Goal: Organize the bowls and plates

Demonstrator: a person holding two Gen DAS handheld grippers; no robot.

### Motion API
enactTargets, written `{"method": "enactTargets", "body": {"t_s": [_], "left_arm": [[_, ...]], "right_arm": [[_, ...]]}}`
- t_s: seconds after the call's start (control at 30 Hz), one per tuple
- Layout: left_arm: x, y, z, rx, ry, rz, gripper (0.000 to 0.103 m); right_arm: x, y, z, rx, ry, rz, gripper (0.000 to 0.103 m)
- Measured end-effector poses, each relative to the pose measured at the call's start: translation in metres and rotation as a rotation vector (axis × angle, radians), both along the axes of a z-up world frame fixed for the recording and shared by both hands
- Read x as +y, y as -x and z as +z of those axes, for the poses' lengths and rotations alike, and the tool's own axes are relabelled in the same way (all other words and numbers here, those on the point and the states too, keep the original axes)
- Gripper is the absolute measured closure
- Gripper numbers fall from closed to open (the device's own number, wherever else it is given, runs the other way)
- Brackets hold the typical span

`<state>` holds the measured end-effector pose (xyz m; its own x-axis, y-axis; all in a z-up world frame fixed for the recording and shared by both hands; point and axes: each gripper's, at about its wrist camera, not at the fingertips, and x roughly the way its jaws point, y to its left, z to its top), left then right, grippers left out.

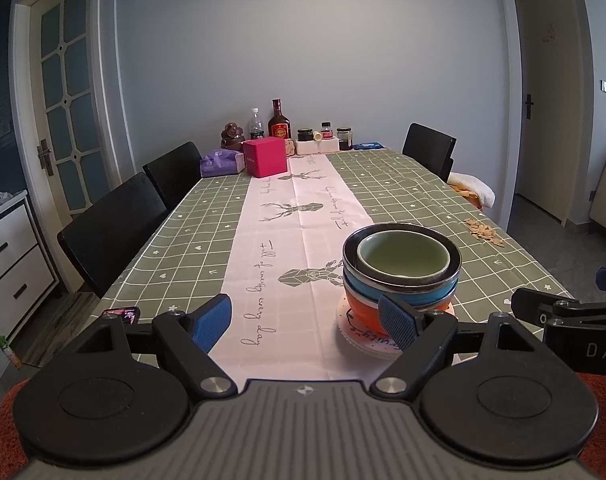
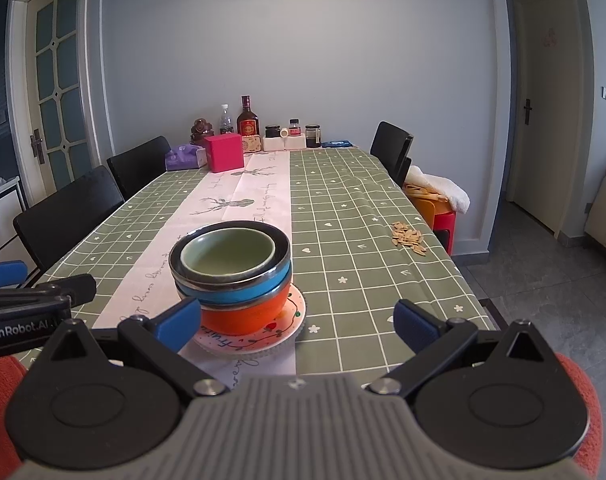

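Observation:
A stack of bowls stands on a white patterned plate (image 1: pixel 367 340) near the table's front edge: an orange bowl (image 1: pixel 363 312) at the bottom, a blue steel-rimmed bowl (image 1: pixel 415 294) on it, and a green bowl (image 1: pixel 403 258) nested on top. The same stack shows in the right wrist view, with the plate (image 2: pixel 279 332), orange bowl (image 2: pixel 243 316), blue bowl (image 2: pixel 239 290) and green bowl (image 2: pixel 229 256). My left gripper (image 1: pixel 307 320) is open and empty, just left of the stack. My right gripper (image 2: pixel 299 324) is open and empty, just right of it.
The table (image 1: pixel 183 248) has a green checked cloth with a pink runner. A pink box (image 1: pixel 265 157), tissue pack (image 1: pixel 221 162), bottles (image 1: pixel 279 122) and jars stand at the far end. Seeds (image 2: pixel 408 238) lie near the right edge. A phone (image 1: pixel 121 314) lies front left. Black chairs (image 1: pixel 115 224) flank the table.

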<state>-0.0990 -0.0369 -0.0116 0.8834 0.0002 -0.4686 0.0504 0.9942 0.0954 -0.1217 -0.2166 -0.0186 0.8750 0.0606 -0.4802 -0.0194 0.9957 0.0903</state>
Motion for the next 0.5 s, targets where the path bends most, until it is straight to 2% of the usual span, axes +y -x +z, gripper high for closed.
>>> {"method": "enactTargets", "body": {"t_s": [0.5], "left_arm": [[-0.0005,0.0001,0.0008,-0.003,0.002,-0.003,0.006]], "right_arm": [[-0.0002,-0.0015,-0.003,0.007,0.001,0.0,0.003]]}}
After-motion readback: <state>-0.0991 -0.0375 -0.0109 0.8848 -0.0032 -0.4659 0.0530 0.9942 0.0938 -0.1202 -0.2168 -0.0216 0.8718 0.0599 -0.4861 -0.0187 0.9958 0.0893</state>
